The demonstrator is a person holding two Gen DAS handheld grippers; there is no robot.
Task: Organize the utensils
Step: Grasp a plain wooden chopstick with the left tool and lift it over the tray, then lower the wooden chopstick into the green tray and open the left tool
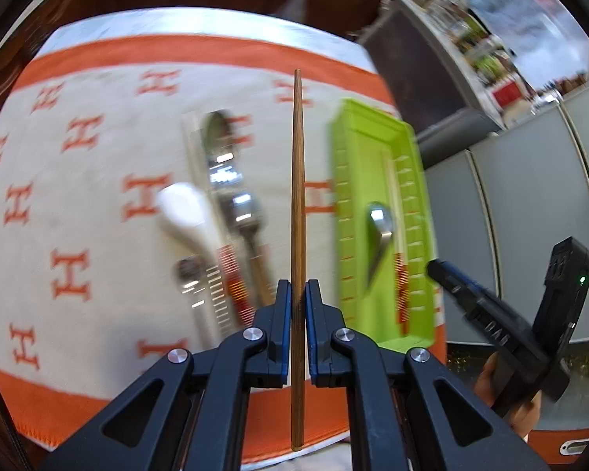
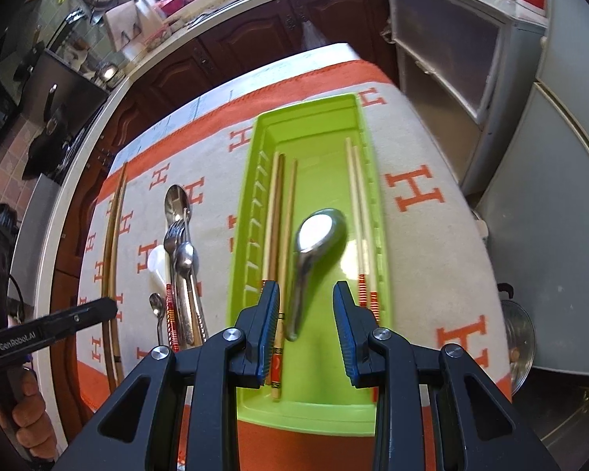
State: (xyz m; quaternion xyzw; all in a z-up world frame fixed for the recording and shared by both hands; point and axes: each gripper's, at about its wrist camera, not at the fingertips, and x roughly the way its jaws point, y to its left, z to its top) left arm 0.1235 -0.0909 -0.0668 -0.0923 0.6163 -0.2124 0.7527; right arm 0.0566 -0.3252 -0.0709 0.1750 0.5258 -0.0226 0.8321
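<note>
"GenRobot.AI" on left gripper [image 2: 110, 306] arm; orange "H" pattern on tablecloth [image 2: 416, 192].

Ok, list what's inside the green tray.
In the green tray: a metal spoon, pale chopsticks on the left, a red-banded pair on the right. The right gripper covers their near ends.

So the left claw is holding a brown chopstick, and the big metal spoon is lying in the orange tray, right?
Not quite. The left claw does hold the chopstick, but the tray under the spoon is green, as the right wrist view shows.
</note>
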